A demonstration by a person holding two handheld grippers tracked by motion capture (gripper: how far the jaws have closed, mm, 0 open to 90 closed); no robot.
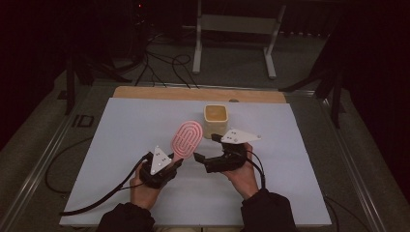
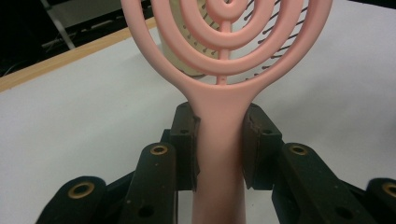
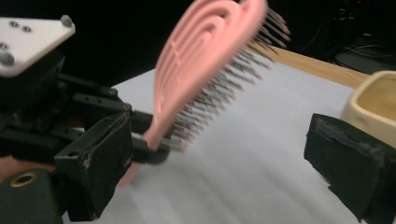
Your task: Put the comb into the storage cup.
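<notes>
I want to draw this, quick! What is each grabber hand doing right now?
Left gripper: closed on the handle of the pink hairbrush.
Right gripper: open, holding nothing, beside the brush.

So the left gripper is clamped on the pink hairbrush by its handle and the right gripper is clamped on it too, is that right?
Not quite. The left gripper is clamped on the pink hairbrush by its handle, but the right gripper is not: the right gripper view shows its jaws wide apart with nothing between them, beside the brush.

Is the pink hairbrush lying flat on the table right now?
No, the left gripper holds the pink hairbrush by its handle, head raised above the table.
</notes>
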